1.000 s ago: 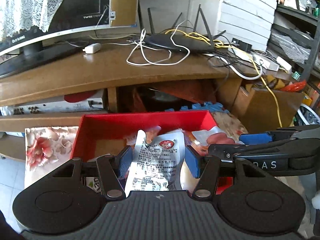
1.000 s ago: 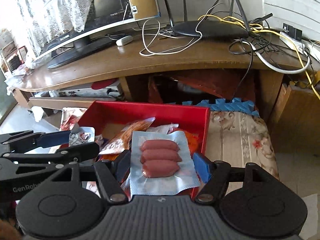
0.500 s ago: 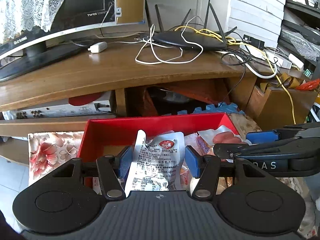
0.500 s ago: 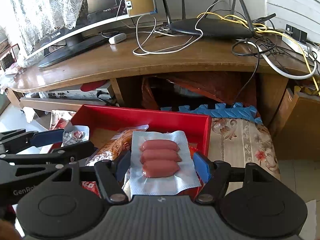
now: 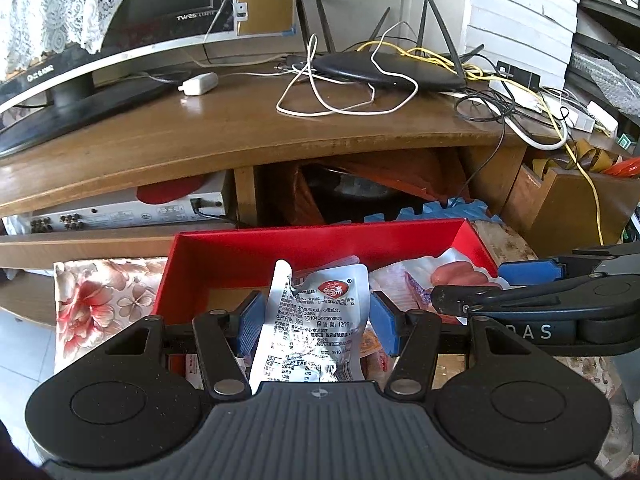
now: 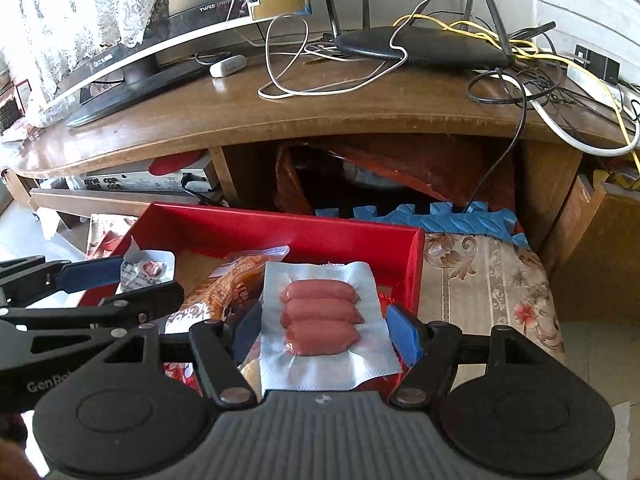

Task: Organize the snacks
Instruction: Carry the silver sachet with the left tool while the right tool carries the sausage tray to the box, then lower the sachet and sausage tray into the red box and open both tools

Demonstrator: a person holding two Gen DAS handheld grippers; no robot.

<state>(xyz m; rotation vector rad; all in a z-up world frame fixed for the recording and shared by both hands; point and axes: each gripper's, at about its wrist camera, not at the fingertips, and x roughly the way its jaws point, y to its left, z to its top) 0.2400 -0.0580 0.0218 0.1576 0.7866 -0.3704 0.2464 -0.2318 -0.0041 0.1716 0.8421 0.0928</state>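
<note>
In the left wrist view my left gripper (image 5: 316,316) is shut on a white printed snack packet (image 5: 320,332), held upright over the near part of the red box (image 5: 312,242). My right gripper (image 6: 326,332) is shut on a clear vacuum pack of three sausages (image 6: 320,312) above the box's right half (image 6: 280,228). Each gripper shows in the other's view: the right gripper (image 5: 480,280) comes in from the right, the left gripper (image 6: 132,280) from the left. An orange snack bag (image 6: 228,288) and more packets lie in the box.
The box rests on a floral cloth (image 6: 492,280). Behind it stands a wooden desk (image 5: 240,136) with a monitor (image 5: 120,32), a router (image 5: 384,68) and tangled cables. A blue foam mat (image 6: 440,220) lies at the desk's foot. A brown carton (image 5: 568,204) stands at the right.
Both grippers have drifted a little over the red box, each still gripping its packet. The jaws have not changed.
</note>
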